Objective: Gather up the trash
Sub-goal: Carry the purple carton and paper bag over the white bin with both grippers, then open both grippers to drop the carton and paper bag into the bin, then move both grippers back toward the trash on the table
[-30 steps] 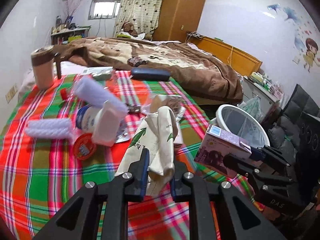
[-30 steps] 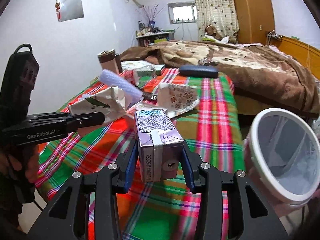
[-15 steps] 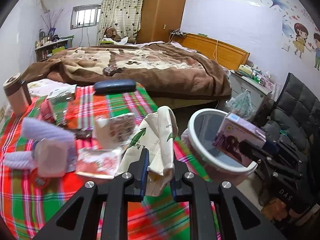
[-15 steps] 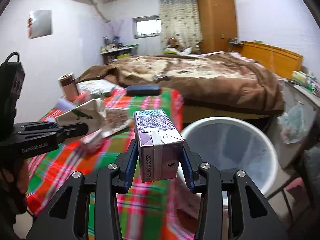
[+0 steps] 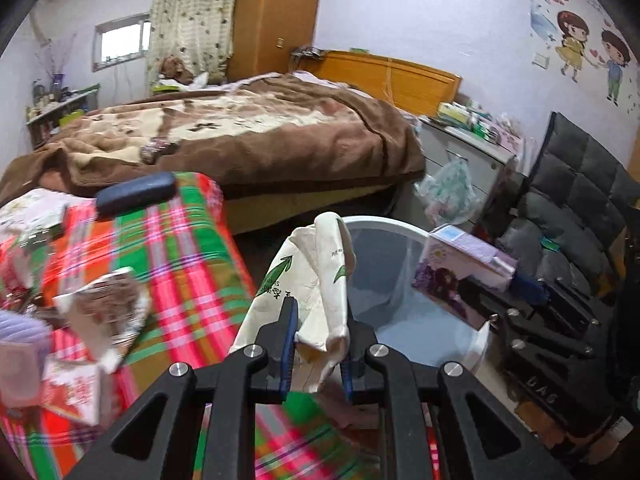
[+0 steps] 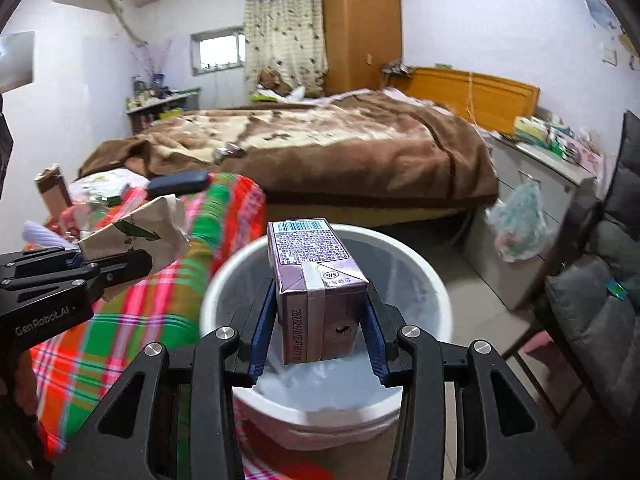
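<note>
R tool (image 6: 320, 320) clamped on carton (image 6: 316, 280)

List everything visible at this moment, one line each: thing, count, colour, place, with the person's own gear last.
milk carton: 1, purple, held over the bin
paper bag: 1, cream with green print, crumpled, in the left claw
trash bin: 1, white, lined, on the floor beside the table
tablecloth: 1, red-green plaid, on the table
dark case: 1, navy, far table edge
wrappers: several, mixed, on the cloth, blurred
bed blanket: 1, brown and cream
wardrobe: 1, orange wood, by the curtain
chair: 1, grey, right
left claw: black, shut on the paper bag
right claw: black, shut on the milk carton
</note>
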Demonstrator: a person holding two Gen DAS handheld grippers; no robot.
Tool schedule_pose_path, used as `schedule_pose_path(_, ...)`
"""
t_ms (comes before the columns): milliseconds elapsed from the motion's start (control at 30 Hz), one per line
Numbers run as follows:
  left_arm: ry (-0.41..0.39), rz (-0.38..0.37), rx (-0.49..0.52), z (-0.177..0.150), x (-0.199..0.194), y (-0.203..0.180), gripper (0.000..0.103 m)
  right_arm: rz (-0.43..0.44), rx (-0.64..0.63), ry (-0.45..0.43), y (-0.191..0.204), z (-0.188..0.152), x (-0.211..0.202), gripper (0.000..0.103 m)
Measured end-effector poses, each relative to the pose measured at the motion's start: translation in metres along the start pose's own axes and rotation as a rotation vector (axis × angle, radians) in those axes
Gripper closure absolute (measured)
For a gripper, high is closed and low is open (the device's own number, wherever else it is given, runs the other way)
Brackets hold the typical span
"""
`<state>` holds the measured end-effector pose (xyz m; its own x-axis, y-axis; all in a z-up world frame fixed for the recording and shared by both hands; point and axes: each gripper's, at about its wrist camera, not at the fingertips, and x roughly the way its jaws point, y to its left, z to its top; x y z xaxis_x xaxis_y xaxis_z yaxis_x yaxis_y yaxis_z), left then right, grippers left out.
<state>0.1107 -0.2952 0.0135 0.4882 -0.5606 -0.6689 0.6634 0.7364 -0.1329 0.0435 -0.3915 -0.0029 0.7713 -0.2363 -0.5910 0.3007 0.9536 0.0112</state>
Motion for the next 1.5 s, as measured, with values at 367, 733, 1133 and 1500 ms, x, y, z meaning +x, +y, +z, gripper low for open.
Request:
schedule_pose_path(367, 0.077, -0.016, 0.055, 0.007, 0.051, -0.03, 0.082, -0.08, -0.01, 0.106, -0.026, -0.004, 0.029, 0.061)
schedule_pose_path(733, 0.089, -0.057, 0.03, 0.004, 0.056, -0.025, 0.054, -0.064, 0.014, 0.15, -0.038, -0.01, 0.035, 0.043)
schedule_pose_path(1133, 0.006, 0.034, -0.018, -0.008, 0.0, 0.016, 0.054, -0.021, 0.013, 0.069, -0.015, 0.0, 0.011, 0.043)
schedule_pose_path(1500, -0.09, 0.169, -0.17, -0.039, -0.086, 0.109, 0.047, 0.164, -0.078, 0.016, 0.051, 0.01, 0.003, 0.043)
